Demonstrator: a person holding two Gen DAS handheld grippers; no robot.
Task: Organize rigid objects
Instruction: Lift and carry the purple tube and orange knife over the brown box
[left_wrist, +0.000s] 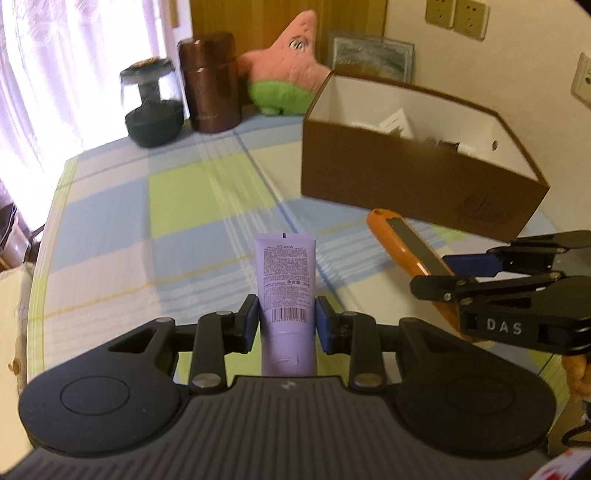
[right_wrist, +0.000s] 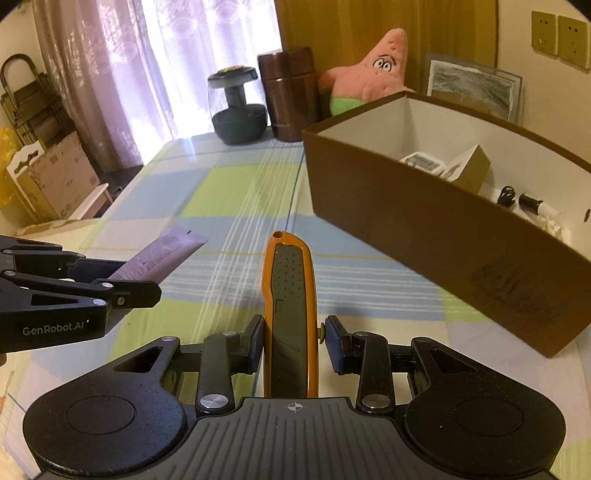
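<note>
Since the brown box (right_wrist: 424, 236) at the table's far right corner collects rigid items, left gripper (left_wrist: 286, 325) clamps the lavender tube (left_wrist: 286, 280) and right gripper (right_wrist: 293, 343) clamps the orange utility knife (right_wrist: 290, 295), both presumably bound there.

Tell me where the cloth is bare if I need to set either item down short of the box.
Bare checked cloth runs from the brown box leftward to the table edge, and back to the dark lamp and copper canister. Crowded: that back row with the pink plush, and the box's far end, holding small items.
</note>
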